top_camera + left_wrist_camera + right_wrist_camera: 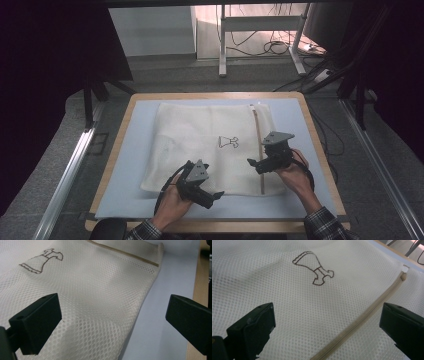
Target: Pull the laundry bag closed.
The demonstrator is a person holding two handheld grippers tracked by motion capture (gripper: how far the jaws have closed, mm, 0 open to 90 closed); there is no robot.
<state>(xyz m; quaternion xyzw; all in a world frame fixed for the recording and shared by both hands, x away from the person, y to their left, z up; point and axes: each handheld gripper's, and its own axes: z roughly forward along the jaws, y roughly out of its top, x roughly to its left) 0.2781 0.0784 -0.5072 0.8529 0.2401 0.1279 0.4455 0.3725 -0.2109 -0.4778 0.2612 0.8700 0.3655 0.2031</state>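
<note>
Worktop: wooden-edged rectangular worktop (129, 117) w/ pale blue mat (295, 116) covering nearly all of it.
Bag: cream-white mesh laundry bag (195, 145) lies flat, mid-mat; small dark dress outline (228, 142) printed on it; beige zipper (258, 150) runs along its right side, near edge to far edge.
Left gripper: black left gripper (216, 196) held in person's left hand (172, 202), at bag's near edge; fingers (37, 323) wide apart, holding nothing, mesh and mat between them.
Right gripper: black right gripper (251, 162) in right hand (295, 175), over zipper; fingers (254, 328) wide apart, holding nothing.
Room: grey floor (165, 80); metal desk legs (222, 45) and loose cables (272, 47) beyond; dark curtains (45, 75) both sides.
</note>
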